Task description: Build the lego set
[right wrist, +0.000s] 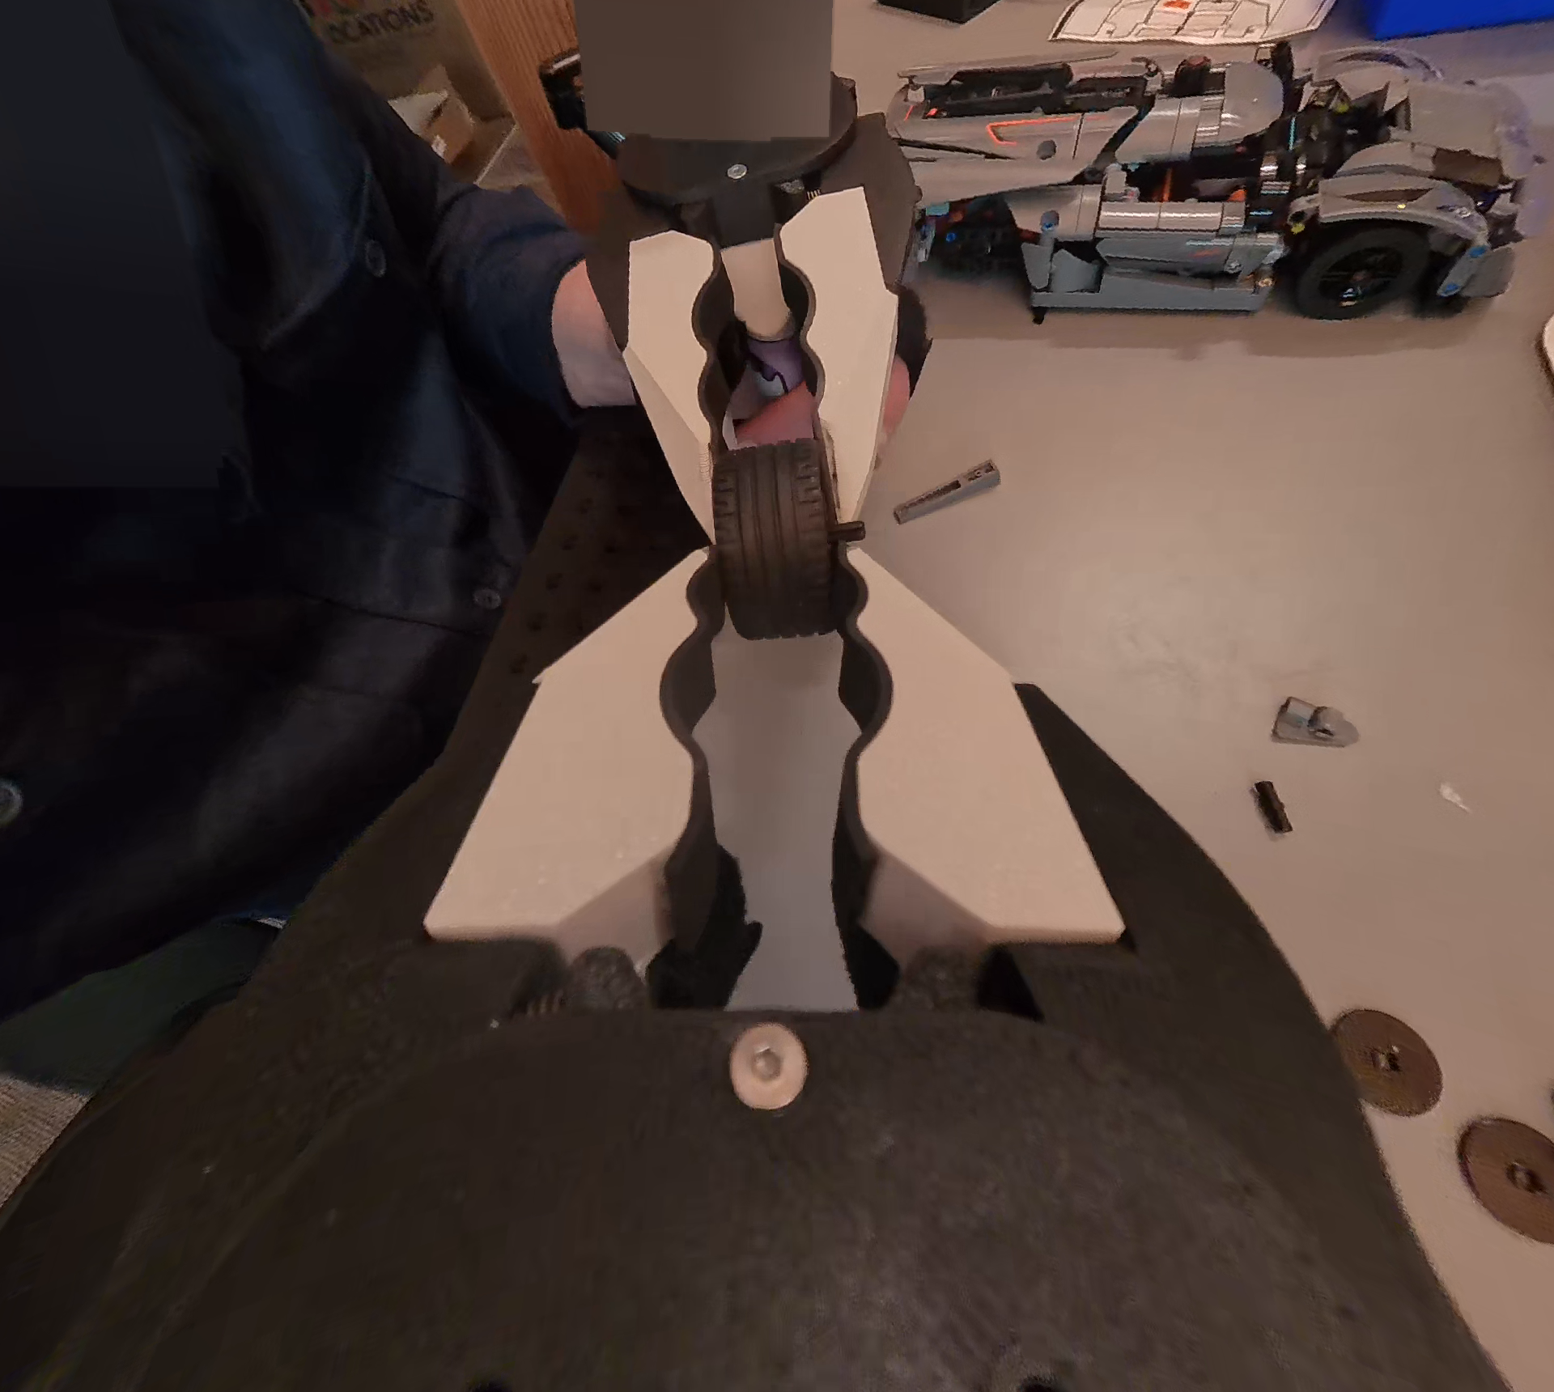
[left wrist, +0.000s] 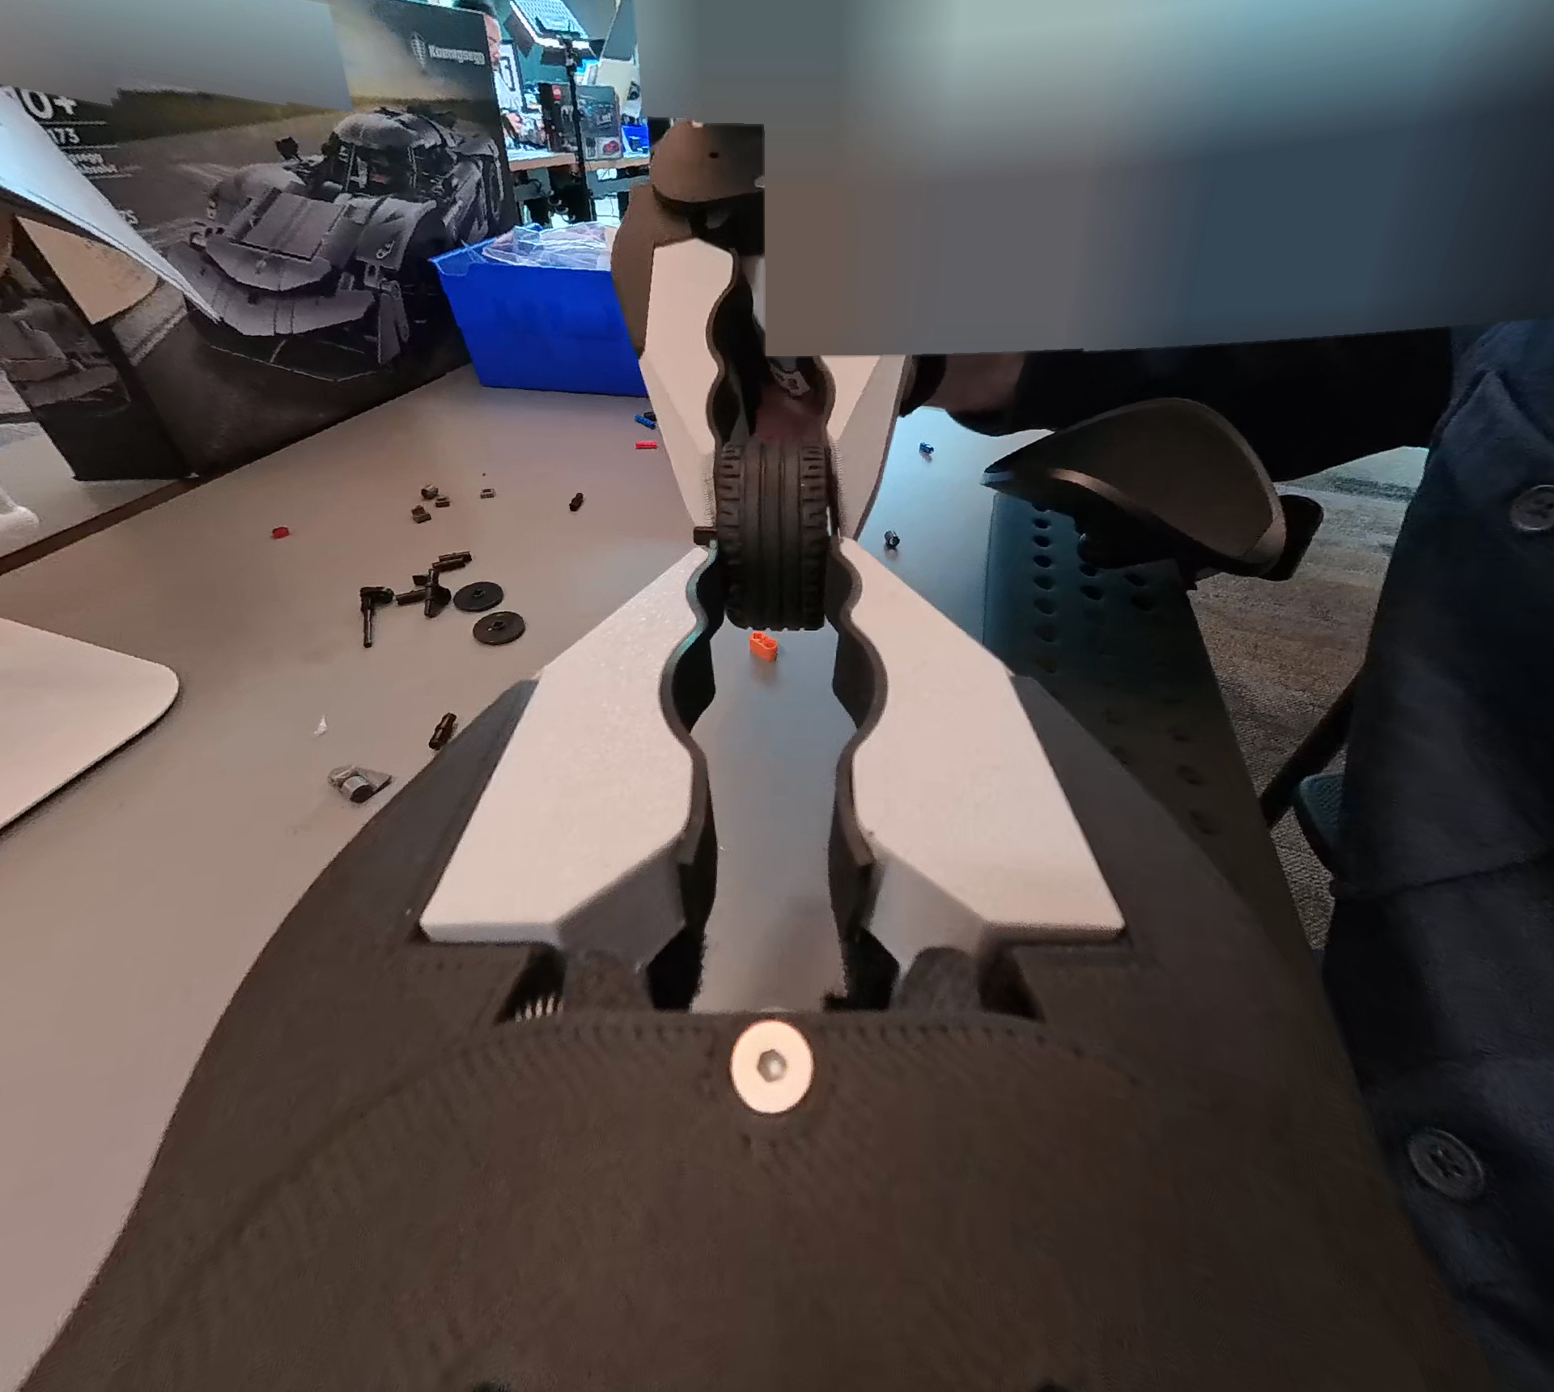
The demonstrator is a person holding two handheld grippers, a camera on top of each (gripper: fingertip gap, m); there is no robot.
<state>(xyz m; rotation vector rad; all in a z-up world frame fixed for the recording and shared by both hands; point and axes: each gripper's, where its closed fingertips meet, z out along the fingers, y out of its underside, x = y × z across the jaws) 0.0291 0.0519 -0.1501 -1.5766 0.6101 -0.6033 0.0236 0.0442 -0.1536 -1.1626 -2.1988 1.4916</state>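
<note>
Holding the wheel [left wrist: 774, 536] from both ends, you have the left gripper [left wrist: 774, 578] and the right gripper [right wrist: 778, 578] meeting tip to tip, each clenched on opposite parts of the same tyre, with the wheel lifted above the table [left wrist: 252, 889] near its front edge. What matters for the next move is the axle line: it runs crosswise to both sets of fingers, and a short black pin [right wrist: 849, 529] sticks out of the hub on the side facing the car [right wrist: 1219, 183]. In the left view that same pin [left wrist: 705, 534] points toward the loose parts and the box [left wrist: 277, 242]. The car sits well apart from the wheel, off to your right gripper's right and farther out on the table, its long axis lying roughly across the pin's direction, so the pin already aims broadly at its flank. Your right gripper is the nearer one to the car, so it looks the better one to carry the wheel over once the left lets go. One wheel shows fitted at the car's far end; which socket is meant to take this one I cannot tell from here. An orange piece [left wrist: 763, 645] lies on the table just under the wheel.
</note>
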